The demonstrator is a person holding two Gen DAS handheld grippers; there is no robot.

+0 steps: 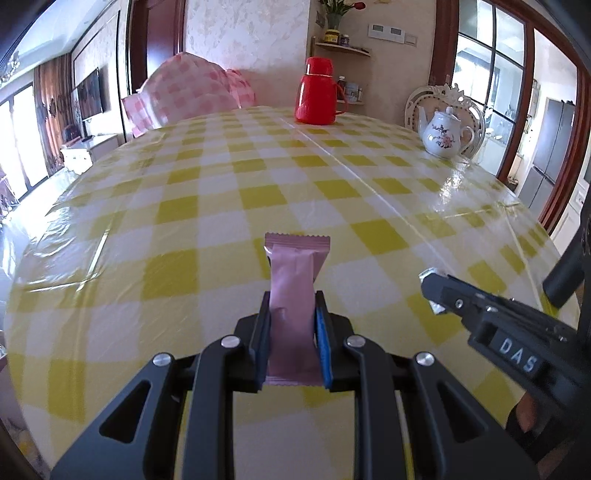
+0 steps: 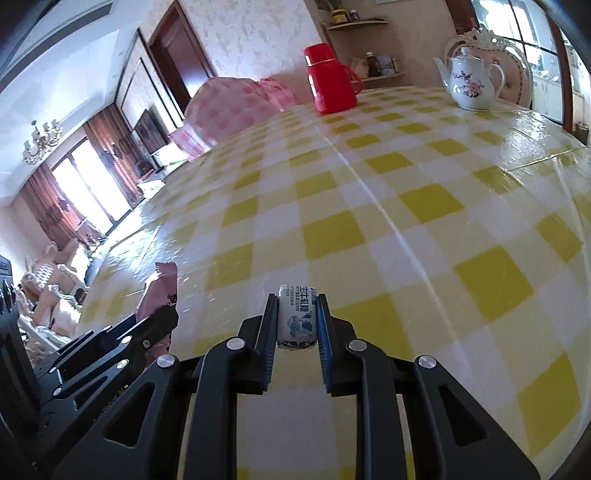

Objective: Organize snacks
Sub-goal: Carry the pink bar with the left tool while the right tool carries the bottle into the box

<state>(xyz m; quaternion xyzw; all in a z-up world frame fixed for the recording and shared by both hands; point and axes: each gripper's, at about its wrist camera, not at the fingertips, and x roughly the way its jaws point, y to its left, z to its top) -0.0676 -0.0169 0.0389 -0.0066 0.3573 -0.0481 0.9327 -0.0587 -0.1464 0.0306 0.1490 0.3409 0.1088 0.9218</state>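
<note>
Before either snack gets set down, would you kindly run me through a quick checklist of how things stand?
1. Left claw shut on the pink snack packet: ok.
2. Right claw shut on the white milk candy: ok.
3. Both snacks lifted off the checked tablecloth: ok.
4. Red thermos and teapot far from both claws: ok.
5. Container or spot for the snacks: cannot tell, none in view.

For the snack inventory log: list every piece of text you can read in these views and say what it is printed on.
"DAS": white letters on the side of the right gripper.
"MILK CANDY": partly legible on the white candy wrapper in the right gripper; the large blue characters above it are too distorted to read reliably.
Pink snack packet in the left gripper: no readable text.
Shelf jars and wall panels: too small.
</note>
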